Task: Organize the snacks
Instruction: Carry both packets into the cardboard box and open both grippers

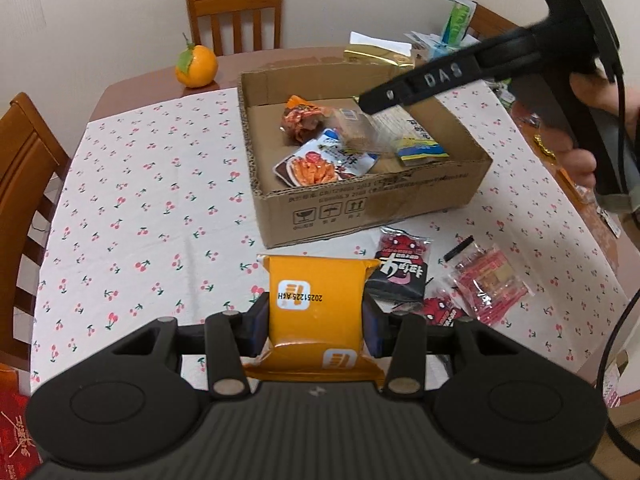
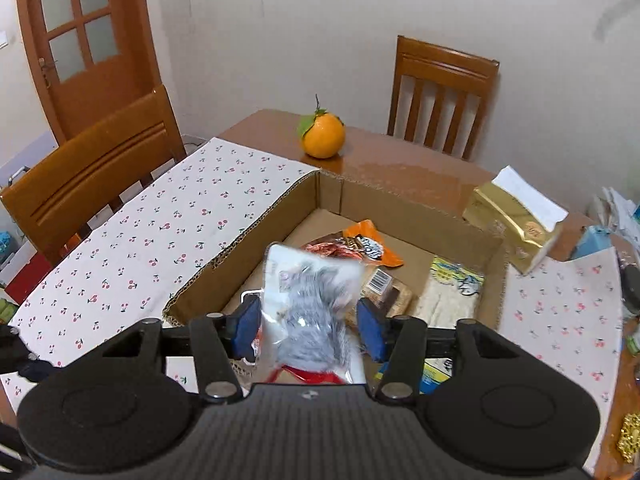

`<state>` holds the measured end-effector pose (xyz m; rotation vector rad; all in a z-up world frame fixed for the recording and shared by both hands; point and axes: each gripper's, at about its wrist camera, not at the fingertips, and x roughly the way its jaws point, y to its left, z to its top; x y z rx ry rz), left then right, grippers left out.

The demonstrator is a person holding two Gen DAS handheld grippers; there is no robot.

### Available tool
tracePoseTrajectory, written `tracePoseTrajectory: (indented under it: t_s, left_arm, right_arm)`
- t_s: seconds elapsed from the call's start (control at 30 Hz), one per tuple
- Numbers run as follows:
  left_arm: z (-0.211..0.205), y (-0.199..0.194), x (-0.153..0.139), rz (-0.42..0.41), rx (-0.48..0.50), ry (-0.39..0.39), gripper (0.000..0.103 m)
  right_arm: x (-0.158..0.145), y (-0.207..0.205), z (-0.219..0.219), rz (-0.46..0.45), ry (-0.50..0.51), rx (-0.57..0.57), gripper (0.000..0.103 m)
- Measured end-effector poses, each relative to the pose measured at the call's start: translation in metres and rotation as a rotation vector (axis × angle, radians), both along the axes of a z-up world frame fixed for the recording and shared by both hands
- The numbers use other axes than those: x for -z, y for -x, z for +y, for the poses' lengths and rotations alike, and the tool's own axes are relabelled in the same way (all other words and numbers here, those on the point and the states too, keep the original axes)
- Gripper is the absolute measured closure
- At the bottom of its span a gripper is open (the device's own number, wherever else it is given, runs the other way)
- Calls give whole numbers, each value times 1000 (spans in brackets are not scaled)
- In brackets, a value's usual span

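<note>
The left gripper (image 1: 316, 322) is clamping a flat orange foil snack packet (image 1: 316, 308) across its middle, holding it above the cherry-print desk (image 1: 132, 184), just short of the open brown cardboard box (image 1: 360, 208). The packet is looking light, soft and slick; its puffed film is dimpling under the jaws, so gripping mid-body rather than at a seam seems wise.

The right gripper (image 2: 308, 330) is hovering over the box with a clear plastic pouch of grey, fuzzy-looking contents (image 2: 312, 312) between its jaws. The jaws are sitting slightly wide of the pouch, so I cannot tell whether they are pinching it. It is probably limp, crinkly and easily dropped.
</note>
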<state>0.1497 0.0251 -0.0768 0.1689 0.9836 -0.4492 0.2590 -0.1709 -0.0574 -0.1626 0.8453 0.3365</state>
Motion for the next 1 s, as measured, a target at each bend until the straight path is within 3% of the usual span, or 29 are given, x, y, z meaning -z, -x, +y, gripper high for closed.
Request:
tracePoseTrajectory:
  t_s: [0.07,0.33,0.6,0.8,1.0]
  left_arm:
    - [0,-2,-1,-1,-1,-4,59]
    - [-13,-20,-12,-26,37,-1,59]
    - [-34,-62,-24,-64,76,26,59]
    - [-59,-101,-24,-77,102,41,59]
    - [-95,-117,-22,-92,156,51,59]
  right_arm:
    - [4,4,-1,1,-3,5,21]
    - [10,35,-17,16,-72,94,0]
    - [21,74,-35,19,-78,231,0]
    - [25,91,-47,12,-32,278,0]
    - [26,100,-60,19,-51,328,0]
